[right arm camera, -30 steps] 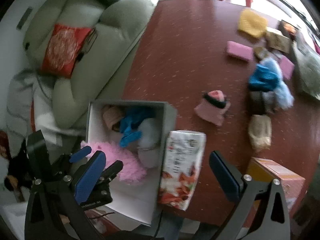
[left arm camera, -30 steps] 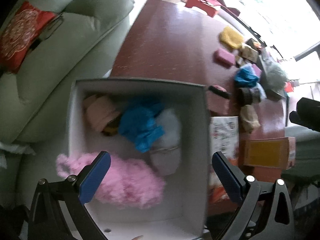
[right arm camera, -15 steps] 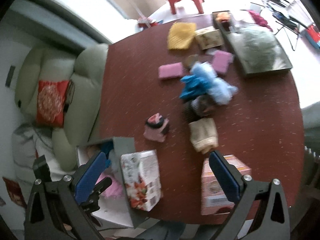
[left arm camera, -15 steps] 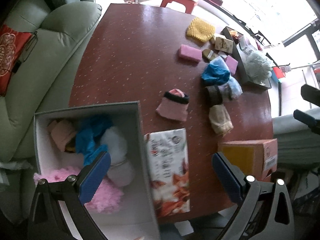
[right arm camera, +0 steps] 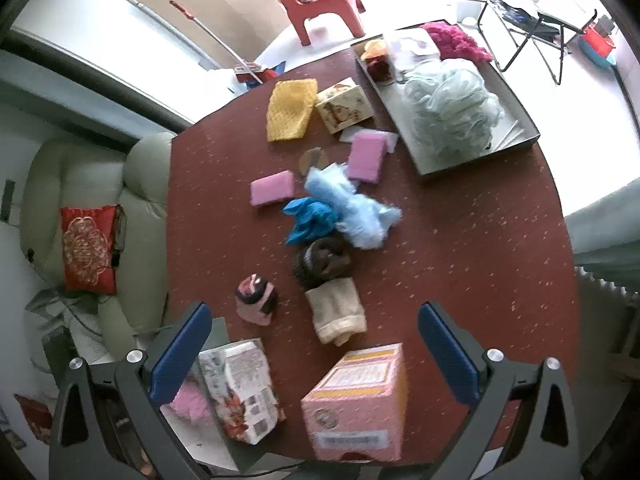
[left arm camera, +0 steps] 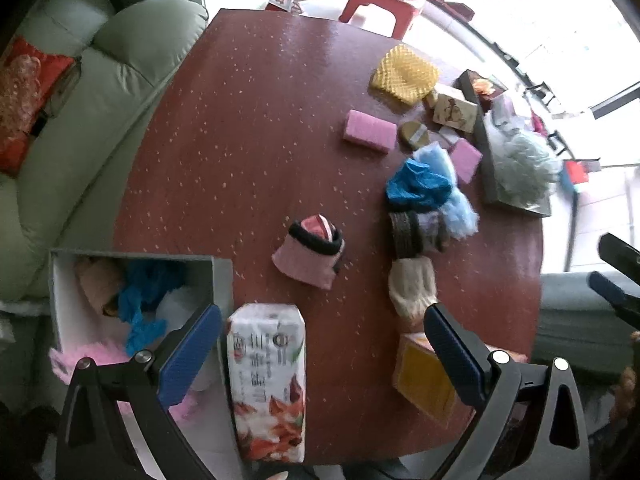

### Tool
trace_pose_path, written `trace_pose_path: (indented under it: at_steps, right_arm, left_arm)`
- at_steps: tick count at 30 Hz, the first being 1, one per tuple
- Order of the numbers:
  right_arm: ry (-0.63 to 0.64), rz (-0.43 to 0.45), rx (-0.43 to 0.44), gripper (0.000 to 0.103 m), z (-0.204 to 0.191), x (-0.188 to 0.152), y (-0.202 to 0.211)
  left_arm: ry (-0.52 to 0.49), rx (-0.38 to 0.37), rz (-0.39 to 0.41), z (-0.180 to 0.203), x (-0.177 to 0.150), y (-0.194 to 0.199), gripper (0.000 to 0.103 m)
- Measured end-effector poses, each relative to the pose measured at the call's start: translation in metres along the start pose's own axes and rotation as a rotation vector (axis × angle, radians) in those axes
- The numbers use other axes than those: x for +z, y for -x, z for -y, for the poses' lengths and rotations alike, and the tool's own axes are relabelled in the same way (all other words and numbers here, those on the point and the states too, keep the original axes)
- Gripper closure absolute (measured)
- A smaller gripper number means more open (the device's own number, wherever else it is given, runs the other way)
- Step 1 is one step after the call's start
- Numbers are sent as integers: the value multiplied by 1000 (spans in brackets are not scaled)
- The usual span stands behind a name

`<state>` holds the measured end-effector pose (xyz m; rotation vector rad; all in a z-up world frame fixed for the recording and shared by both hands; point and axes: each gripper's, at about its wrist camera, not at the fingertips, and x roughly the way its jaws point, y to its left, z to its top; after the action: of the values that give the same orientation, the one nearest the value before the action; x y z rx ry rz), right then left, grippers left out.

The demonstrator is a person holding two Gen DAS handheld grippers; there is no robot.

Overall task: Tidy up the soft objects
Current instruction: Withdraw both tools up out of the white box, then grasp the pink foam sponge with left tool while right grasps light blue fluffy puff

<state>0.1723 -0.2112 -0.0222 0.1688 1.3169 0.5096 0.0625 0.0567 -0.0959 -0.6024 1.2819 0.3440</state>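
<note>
Pink knit, the small hat [left arm camera: 308, 254] lies on the red table [left arm camera: 248, 140], ahead of the left hand-held gripper [left arm camera: 320, 352] and well apart from its spread blue pads, which hold nothing. The right hand-held gripper [right arm camera: 316, 352] hangs above the table, also wide open and empty; the beige cloth [right arm camera: 336, 312] lies ahead of it. The grey box [left arm camera: 216, 276] at the table's edge is partly cut off behind the left pad, its soft contents hard to separate.
</note>
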Motion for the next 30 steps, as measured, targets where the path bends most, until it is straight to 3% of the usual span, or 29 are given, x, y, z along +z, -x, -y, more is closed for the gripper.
trace_pose_path:
  at_steps: [3, 10, 17, 22, 27, 30]
  right_arm:
    - [3, 0, -28, 0, 11, 10, -3]
    - [-1, -31, -46, 0, 28, 36, -25]
    - [-9, -103, -57, 0, 35, 62, -70]
    - [-37, -138, -26, 0, 40, 79, -106]
    - [-100, -153, 26, 0, 47, 92, -134]
    - [-138, -159, 43, 0, 54, 96, -149]
  left_arm:
    - [-23, 64, 6, 13, 12, -7, 1]
    - [-3, 58, -12, 36, 52, -36, 1]
    - [-1, 159, 6, 53, 110, -81, 1]
    - [-1, 173, -6, 59, 145, -123, 1]
    - [-58, 242, -24, 66, 162, -159, 1]
    - [-71, 243, -21, 68, 167, -171, 1]
